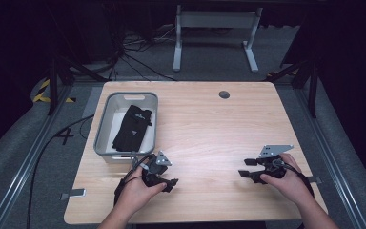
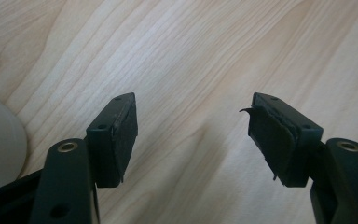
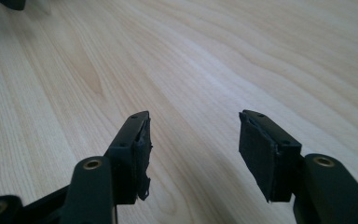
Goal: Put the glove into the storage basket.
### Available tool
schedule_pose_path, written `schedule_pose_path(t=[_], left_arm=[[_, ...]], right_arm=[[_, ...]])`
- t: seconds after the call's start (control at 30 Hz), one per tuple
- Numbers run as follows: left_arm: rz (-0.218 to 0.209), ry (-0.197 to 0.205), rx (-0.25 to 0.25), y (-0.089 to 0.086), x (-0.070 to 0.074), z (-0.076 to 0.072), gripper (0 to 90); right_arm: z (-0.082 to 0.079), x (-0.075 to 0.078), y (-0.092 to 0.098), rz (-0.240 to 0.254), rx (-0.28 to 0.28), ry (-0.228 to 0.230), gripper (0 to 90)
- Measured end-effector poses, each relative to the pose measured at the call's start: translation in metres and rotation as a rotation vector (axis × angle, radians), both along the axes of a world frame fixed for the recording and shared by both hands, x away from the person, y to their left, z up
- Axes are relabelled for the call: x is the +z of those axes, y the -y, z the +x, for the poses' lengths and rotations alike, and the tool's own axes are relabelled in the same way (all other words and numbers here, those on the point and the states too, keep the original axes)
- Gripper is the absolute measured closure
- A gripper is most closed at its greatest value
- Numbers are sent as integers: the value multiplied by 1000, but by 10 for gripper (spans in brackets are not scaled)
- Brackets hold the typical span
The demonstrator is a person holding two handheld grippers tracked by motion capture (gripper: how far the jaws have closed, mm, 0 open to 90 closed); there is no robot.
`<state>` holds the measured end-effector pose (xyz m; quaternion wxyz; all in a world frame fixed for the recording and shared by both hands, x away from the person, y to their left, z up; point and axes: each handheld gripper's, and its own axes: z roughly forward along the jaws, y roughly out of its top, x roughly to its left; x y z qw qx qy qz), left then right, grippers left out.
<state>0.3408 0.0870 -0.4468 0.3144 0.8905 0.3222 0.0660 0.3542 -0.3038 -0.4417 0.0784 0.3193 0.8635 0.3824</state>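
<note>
High view first: both grippers rest low over the near edge of the wooden table [image 1: 205, 124], the left gripper [image 1: 167, 182] just in front of a grey bin [image 1: 106, 125] and the right gripper [image 1: 242, 168] well apart toward the right side. The left gripper's jaws are spread with nothing between them, and the same goes for the right, as each gripper view shows bare wood between the black pads [image 2: 122, 135]. Inside the bin lies a black cloth item [image 1: 131, 128], folded or bunched, perhaps a glove or small garment; I can't tell which. It looks soft, light and limp, so I'd judge it will sag and drape when lifted, not slip or break. A pinch on a raised fold near its top edge seems the best hold, since the bin's walls crowd the sides. A small pale logo sits on the cloth, too tiny to read. Nothing else carries legible writing.
</note>
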Motion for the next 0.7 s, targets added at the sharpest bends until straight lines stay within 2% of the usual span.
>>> schedule_pose_path(t=[0.07,0.17,0.3,0.37,0.47,0.7], left_arm=[[-17,-26,-12,3,-4,0,335],[-20,-12,-26,7,-8,-2,331],[-12,-40,-33,6,-11,-1,320],[-18,-30,-28,5,-12,0,312],[-24,-35,-17,4,-12,0,301],[-34,-2,3,2,-10,0,284]], right_arm=[[0,-8,-5,-6,11,-14,440],[0,-13,-11,-37,28,2,437],[-2,-11,-12,-21,24,18,430],[-2,-11,-12,-23,21,22,428],[-1,-13,-12,-26,21,16,425],[-1,-12,-11,-23,16,20,420]])
